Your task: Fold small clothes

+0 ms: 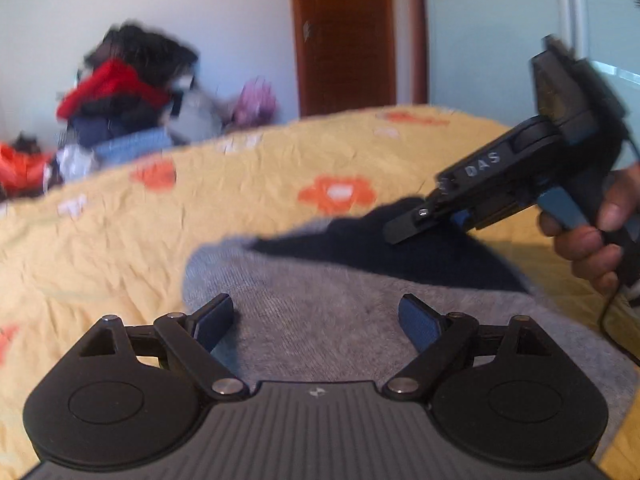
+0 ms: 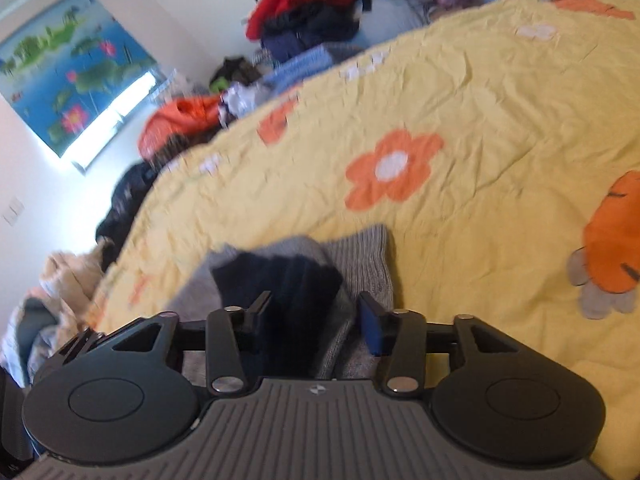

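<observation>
Grey knit garment [image 1: 320, 312] with dark part, near on the bed [image 1: 120, 220]: soft, light, floppy. Left tool [image 1: 316, 320] released above it. Right tool [image 2: 316, 320] clenched on bunched fabric; take hems, corners.

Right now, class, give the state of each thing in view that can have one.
Left gripper: open, over the grey cloth.
Right gripper: jaws around the cloth; grip unclear.
Grey and dark garment: partly folded on the yellow bedspread.
Clothes pile: unfolded, heaped.
</observation>
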`<action>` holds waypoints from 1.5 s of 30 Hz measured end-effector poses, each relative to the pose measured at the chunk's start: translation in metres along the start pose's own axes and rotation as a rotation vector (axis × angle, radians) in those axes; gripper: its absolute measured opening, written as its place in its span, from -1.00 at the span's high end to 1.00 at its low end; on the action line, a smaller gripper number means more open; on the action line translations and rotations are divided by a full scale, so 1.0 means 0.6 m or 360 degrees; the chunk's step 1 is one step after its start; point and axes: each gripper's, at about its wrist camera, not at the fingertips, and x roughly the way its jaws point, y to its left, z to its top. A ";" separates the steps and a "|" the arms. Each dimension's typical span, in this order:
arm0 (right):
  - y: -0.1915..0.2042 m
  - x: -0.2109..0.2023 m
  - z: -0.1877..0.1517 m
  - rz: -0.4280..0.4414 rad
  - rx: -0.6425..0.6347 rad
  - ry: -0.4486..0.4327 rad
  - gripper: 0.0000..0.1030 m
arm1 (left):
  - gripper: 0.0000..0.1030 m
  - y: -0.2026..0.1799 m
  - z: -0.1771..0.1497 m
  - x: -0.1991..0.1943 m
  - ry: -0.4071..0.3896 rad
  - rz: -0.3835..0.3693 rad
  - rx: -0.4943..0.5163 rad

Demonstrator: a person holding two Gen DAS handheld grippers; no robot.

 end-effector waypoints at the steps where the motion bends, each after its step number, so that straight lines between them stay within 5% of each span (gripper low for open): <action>1: 0.001 -0.001 0.003 0.0011 -0.0021 -0.0007 0.62 | -0.77 0.004 -0.002 0.010 0.0030 0.0014 -0.0033; 5: -0.028 0.004 0.024 -0.0106 -0.0046 -0.0059 0.66 | -0.87 0.008 0.003 0.028 0.0057 0.0004 -0.0074; 8: -0.052 0.016 0.019 -0.0056 0.0047 -0.0067 0.68 | -0.98 0.000 -0.004 0.043 0.0047 0.0044 -0.0058; 11: -0.034 0.001 0.013 -0.0120 0.0005 -0.0104 0.47 | -0.98 -0.001 -0.002 0.042 0.0051 0.0037 -0.0065; 13: -0.024 -0.029 0.015 -0.0213 0.0024 -0.0234 0.20 | -0.98 -0.001 -0.004 0.038 0.0048 0.0039 -0.0060; 17: 0.032 -0.085 0.014 -0.0237 -0.0094 -0.0525 0.18 | -0.98 -0.005 -0.003 0.037 0.0050 0.0054 -0.0051; 22: 0.104 -0.032 0.013 -0.0194 -0.0371 -0.0380 -0.25 | -0.99 -0.008 -0.003 0.036 0.0051 0.0055 -0.0049; 25: 0.076 0.043 0.010 -0.0325 -0.0288 -0.0145 -0.21 | -0.99 -0.007 -0.004 0.036 0.0048 0.0053 -0.0049; 28: 0.057 0.062 -0.020 -0.0410 -0.0469 -0.0253 -0.21 | -0.99 -0.006 -0.004 0.037 0.0035 0.0042 -0.0052; 34: 0.064 0.006 -0.023 -0.0432 -0.0332 -0.0255 -0.18 | -0.99 -0.007 -0.008 0.016 -0.0005 0.0125 -0.0057; 38: 0.082 -0.087 -0.078 -0.0414 -0.0396 -0.0414 -0.36 | -0.99 -0.001 -0.034 -0.055 -0.0028 0.0187 -0.0191; 40: 0.090 -0.134 -0.115 -0.0406 -0.0386 -0.0465 -0.59 | -0.99 0.003 -0.054 -0.095 -0.0008 0.0240 -0.0318; 45: 0.114 -0.201 -0.215 -0.0409 -0.0346 -0.0565 -0.79 | -0.99 -0.003 -0.128 -0.169 0.0100 0.0281 -0.0694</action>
